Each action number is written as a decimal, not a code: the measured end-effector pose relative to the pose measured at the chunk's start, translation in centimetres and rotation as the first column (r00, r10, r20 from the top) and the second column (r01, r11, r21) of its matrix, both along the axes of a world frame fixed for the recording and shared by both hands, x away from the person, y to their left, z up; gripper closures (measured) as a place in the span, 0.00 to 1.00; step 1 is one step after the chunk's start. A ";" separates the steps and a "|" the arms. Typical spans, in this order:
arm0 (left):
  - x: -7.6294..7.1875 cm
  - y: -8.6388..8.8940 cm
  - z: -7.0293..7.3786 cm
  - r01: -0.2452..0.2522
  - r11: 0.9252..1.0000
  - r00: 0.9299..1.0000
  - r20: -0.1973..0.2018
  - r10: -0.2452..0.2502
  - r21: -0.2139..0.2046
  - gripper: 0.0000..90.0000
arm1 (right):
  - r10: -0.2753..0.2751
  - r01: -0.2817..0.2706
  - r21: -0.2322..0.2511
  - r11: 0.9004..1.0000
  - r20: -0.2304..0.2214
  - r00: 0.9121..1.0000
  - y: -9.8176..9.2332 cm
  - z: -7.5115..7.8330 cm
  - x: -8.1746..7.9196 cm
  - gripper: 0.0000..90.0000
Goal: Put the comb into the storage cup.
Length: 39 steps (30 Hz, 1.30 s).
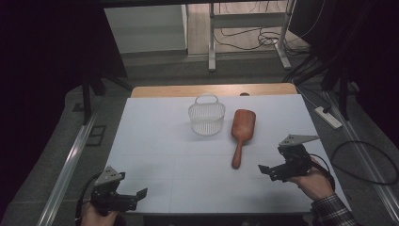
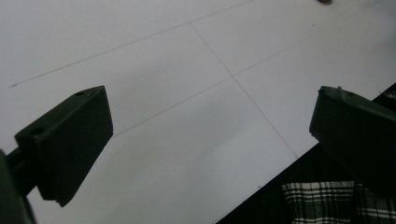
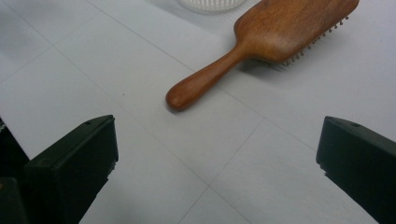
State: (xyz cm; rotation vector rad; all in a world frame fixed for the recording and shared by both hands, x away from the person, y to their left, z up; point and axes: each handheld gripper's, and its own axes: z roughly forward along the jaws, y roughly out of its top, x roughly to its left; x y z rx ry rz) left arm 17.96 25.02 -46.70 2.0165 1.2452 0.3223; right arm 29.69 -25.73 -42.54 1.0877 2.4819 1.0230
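Observation:
A wooden paddle hairbrush (image 1: 241,133) lies bristles down on the white table (image 1: 155,155), handle pointing toward the near edge. Left of its head stands a small white plastic basket (image 1: 206,116) with a handle. My right gripper (image 1: 269,171) hovers open near the right front of the table, a short way right of the brush handle; in the right gripper view the hairbrush (image 3: 261,42) lies ahead between the wide-apart jaws. My left gripper (image 1: 136,197) is open at the front left edge, over bare table (image 2: 187,116).
A wooden strip (image 1: 211,89) borders the table's far edge. Beyond it stand metal desk legs (image 1: 211,42) and cables on the floor. A white power strip (image 1: 328,117) lies on the floor at the right. A plaid sleeve (image 1: 331,212) shows at the bottom right.

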 end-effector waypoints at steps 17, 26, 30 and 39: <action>0.1 0.1 0.0 0.003 1.000 1.000 -0.006 -0.004 -0.013 0.00 | 0.031 -0.031 -0.026 0.999 0.000 1.000 2.2 -0.1 3.2 0.00; 0.1 0.1 0.0 0.005 1.000 1.000 -0.007 -0.006 -0.015 0.00 | 0.022 -0.023 -0.024 0.999 -0.030 0.999 2.8 -0.4 4.8 0.00; 0.1 0.1 0.0 0.005 1.000 1.000 -0.004 -0.005 -0.013 0.00 | 0.022 -0.023 -0.042 0.999 -0.034 0.999 3.2 -0.6 5.7 0.00; 0.0 0.2 0.0 0.003 1.000 1.000 -0.003 -0.003 -0.017 0.00 | 0.004 -0.007 -0.065 0.998 -0.052 0.999 4.4 -0.9 7.5 0.00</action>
